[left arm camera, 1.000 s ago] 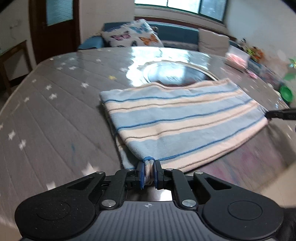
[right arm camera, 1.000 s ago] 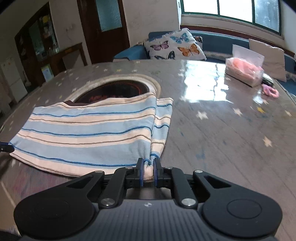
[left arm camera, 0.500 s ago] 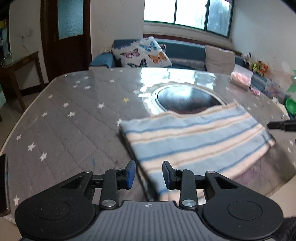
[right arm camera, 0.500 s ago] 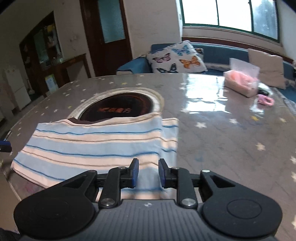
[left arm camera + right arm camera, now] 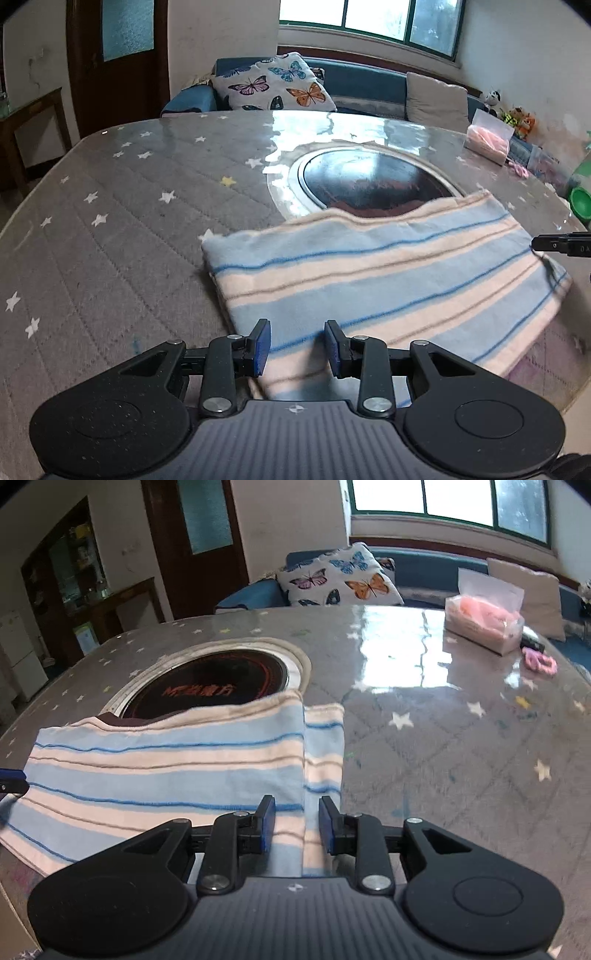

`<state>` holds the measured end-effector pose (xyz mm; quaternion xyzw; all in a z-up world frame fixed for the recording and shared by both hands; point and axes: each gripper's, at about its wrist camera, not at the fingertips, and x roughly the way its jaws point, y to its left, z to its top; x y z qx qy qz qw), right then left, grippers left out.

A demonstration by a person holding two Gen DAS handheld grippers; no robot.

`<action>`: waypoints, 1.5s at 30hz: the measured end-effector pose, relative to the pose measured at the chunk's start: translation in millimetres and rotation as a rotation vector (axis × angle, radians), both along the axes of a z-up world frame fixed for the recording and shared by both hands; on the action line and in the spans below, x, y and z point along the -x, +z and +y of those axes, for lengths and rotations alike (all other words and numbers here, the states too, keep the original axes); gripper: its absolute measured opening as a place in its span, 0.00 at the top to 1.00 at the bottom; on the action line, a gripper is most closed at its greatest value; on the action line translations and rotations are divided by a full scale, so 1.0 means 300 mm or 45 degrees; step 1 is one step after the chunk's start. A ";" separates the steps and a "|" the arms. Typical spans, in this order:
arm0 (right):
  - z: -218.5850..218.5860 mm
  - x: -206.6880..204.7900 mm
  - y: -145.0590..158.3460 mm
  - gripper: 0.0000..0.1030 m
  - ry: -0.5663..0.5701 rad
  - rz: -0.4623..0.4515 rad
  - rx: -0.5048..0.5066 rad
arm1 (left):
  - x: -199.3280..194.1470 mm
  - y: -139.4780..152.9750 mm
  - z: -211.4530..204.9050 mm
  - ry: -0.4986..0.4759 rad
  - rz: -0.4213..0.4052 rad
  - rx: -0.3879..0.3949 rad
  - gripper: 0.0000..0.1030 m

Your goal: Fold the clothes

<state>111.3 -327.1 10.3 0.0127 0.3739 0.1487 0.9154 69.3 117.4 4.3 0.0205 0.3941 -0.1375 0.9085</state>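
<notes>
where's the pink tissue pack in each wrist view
Left wrist: pink tissue pack far right, at the table's far edge.
Right wrist: pink tissue pack upper right, on the glossy tabletop.
Shared landmark: butterfly pillow beyond the table.

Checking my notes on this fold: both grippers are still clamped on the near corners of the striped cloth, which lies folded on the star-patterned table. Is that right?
Not quite. Both wrist views show the left gripper and right gripper with jaws that have just been opening, pads apart and not pressing the striped cloth. The cloth does lie folded on the star-patterned table.
</notes>
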 end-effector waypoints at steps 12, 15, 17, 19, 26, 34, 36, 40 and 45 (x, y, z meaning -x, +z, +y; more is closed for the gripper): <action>0.109 -0.133 -0.016 0.63 0.097 -0.010 -0.018 | -0.073 -0.021 0.042 0.058 0.008 -0.009 0.62; 0.110 -0.143 0.003 0.63 0.092 -0.027 -0.005 | -0.082 -0.006 0.052 0.071 -0.005 -0.003 0.61; 0.118 -0.164 0.017 0.63 0.101 -0.040 -0.007 | -0.097 0.002 0.045 0.068 -0.018 0.000 0.61; 0.138 -0.189 0.027 0.63 0.117 -0.053 -0.006 | -0.116 0.006 0.037 0.064 -0.025 0.009 0.61; 0.188 -0.288 -0.004 0.63 0.123 -0.036 0.015 | -0.168 -0.013 0.023 0.069 -0.018 -0.029 0.61; 0.194 -0.312 -0.023 0.60 0.130 -0.023 0.039 | -0.190 0.006 0.021 0.070 -0.043 -0.018 0.61; 0.194 -0.317 -0.031 0.60 0.128 -0.021 0.039 | -0.214 -0.009 0.019 0.072 -0.030 -0.034 0.61; 0.195 -0.318 -0.030 0.60 0.123 -0.023 0.039 | -0.242 -0.018 0.011 0.086 -0.017 -0.072 0.61; 0.237 -0.300 -0.003 0.56 0.158 -0.054 0.084 | -0.234 0.016 -0.036 0.034 -0.058 -0.052 0.55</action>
